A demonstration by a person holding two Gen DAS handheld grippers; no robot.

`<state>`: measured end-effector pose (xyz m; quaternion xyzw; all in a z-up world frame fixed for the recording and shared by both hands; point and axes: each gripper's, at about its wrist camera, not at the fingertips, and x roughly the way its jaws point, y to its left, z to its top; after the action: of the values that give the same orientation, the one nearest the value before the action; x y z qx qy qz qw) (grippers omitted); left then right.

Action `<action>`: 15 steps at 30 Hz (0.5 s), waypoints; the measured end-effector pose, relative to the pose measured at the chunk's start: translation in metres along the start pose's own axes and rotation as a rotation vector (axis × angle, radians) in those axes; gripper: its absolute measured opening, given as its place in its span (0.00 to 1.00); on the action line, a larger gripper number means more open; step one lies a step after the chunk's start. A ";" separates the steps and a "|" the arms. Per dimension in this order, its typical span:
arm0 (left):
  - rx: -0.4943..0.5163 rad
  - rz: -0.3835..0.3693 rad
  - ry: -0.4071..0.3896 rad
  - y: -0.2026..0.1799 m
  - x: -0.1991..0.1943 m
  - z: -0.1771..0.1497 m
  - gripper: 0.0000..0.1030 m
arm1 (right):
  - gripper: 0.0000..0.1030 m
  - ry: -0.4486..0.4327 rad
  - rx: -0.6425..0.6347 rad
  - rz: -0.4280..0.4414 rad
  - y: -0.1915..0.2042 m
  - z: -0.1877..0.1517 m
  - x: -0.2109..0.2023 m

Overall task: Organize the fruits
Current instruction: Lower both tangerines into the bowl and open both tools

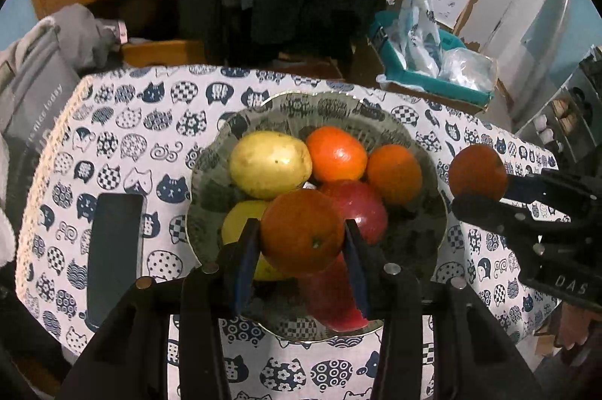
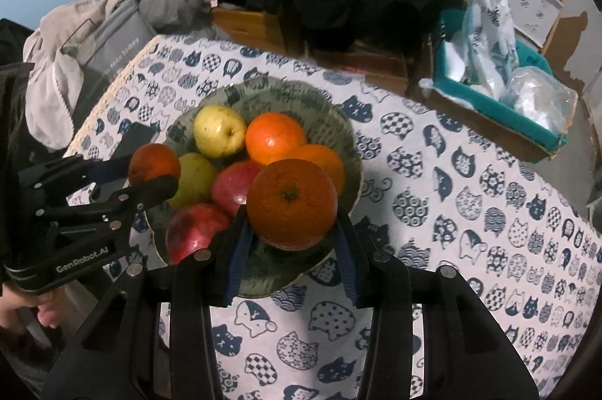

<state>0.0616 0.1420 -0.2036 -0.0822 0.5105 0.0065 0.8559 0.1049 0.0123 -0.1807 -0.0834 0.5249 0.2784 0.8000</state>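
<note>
Left wrist view: your left gripper (image 1: 303,238) is clamped on an orange (image 1: 301,230) above the fruit bowl (image 1: 425,234); your right gripper (image 2: 291,212) clamps a second orange (image 2: 291,202). Lower each into a gap beside the apples (image 2: 235,187), release low.

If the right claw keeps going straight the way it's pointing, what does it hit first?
Probably the fruit bowl. The right claw, shut on an orange, points down at the bowl's near side, beside the red apples. The held orange would likely touch the bowl or that fruit first; depth is unclear.
</note>
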 end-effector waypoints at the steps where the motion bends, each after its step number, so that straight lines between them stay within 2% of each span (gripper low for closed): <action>1: -0.002 -0.001 0.005 0.001 0.002 0.000 0.43 | 0.40 0.009 -0.001 0.003 0.001 -0.001 0.003; 15: -0.042 -0.042 0.056 0.013 0.021 0.001 0.43 | 0.40 0.073 0.007 0.029 0.006 -0.005 0.030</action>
<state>0.0717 0.1539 -0.2233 -0.1113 0.5322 -0.0032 0.8393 0.1067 0.0257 -0.2081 -0.0831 0.5560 0.2846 0.7765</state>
